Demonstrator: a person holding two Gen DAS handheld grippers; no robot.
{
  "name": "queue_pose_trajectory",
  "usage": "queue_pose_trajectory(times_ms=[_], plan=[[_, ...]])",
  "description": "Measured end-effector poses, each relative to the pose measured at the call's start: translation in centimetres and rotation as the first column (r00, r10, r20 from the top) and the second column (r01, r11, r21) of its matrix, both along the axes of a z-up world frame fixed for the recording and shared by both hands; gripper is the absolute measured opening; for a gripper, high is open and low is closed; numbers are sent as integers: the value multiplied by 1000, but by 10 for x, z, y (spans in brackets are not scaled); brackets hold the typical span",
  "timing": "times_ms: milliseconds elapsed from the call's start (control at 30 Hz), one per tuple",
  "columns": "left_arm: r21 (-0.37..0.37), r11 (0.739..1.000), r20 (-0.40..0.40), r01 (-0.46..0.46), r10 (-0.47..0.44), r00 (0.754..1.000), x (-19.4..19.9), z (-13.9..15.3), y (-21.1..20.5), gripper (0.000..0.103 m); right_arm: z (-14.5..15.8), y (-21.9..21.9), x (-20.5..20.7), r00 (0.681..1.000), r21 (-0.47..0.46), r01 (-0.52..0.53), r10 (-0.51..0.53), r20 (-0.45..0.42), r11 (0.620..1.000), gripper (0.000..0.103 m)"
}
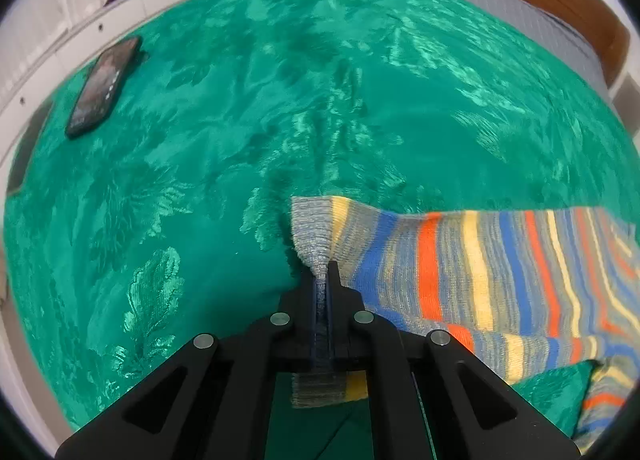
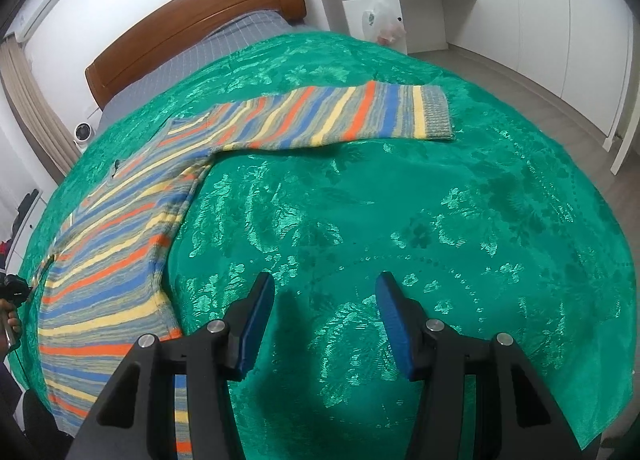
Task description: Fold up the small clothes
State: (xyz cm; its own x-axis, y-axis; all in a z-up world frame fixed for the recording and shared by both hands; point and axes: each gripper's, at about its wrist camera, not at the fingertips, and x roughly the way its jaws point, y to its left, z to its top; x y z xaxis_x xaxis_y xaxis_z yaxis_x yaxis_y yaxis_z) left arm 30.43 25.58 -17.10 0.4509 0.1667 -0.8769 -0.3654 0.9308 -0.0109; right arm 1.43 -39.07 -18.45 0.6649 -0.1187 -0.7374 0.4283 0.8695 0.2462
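Note:
A striped knit sweater (image 2: 120, 244) in orange, blue, yellow and grey lies on a green patterned bedspread (image 2: 440, 200). One sleeve (image 2: 340, 116) stretches out flat to the right, ending in a grey cuff (image 2: 438, 112). My left gripper (image 1: 322, 272) is shut on the grey cuff (image 1: 312, 232) of the other sleeve (image 1: 480, 268), holding it just above the bedspread (image 1: 240, 120). My right gripper (image 2: 324, 292) is open and empty, over bare bedspread to the right of the sweater's body.
A black phone (image 1: 105, 86) lies on the bedspread at the far left. A wooden headboard (image 2: 192, 20) and grey sheet (image 2: 224, 48) are behind. White drawers (image 1: 120, 8), a white cabinet (image 2: 400, 0) with a plastic bag (image 2: 382, 24), and a small fan (image 2: 84, 132) stand around the bed.

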Motion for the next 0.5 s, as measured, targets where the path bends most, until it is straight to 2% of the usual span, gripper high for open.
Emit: queue_pose_trajectory(times_ms=[67, 133, 167, 233, 400, 500], plan=[[-8, 1000, 21, 25, -25, 999, -5, 3, -1, 12, 1, -2, -1, 1000, 2, 10, -10, 8, 1000, 53], [-22, 999, 39, 25, -24, 999, -21, 13, 2, 31, 3, -3, -3, 1000, 6, 19, -19, 15, 1000, 53], [-13, 1000, 56, 24, -23, 998, -36, 20, 3, 37, 4, -3, -4, 1000, 7, 23, -24, 21, 1000, 54], [-6, 999, 105, 51, -50, 993, -65, 34, -2, 60, 6, -4, -6, 999, 5, 31, -31, 33, 1000, 58], [-84, 984, 180, 160, -142, 973, -128, 47, -33, 85, 16, -5, -5, 998, -20, 24, -23, 55, 1000, 63], [-103, 972, 186, 209, -187, 965, -148, 36, -53, 91, 24, -6, 5, 998, -65, -5, 9, 63, 998, 65]])
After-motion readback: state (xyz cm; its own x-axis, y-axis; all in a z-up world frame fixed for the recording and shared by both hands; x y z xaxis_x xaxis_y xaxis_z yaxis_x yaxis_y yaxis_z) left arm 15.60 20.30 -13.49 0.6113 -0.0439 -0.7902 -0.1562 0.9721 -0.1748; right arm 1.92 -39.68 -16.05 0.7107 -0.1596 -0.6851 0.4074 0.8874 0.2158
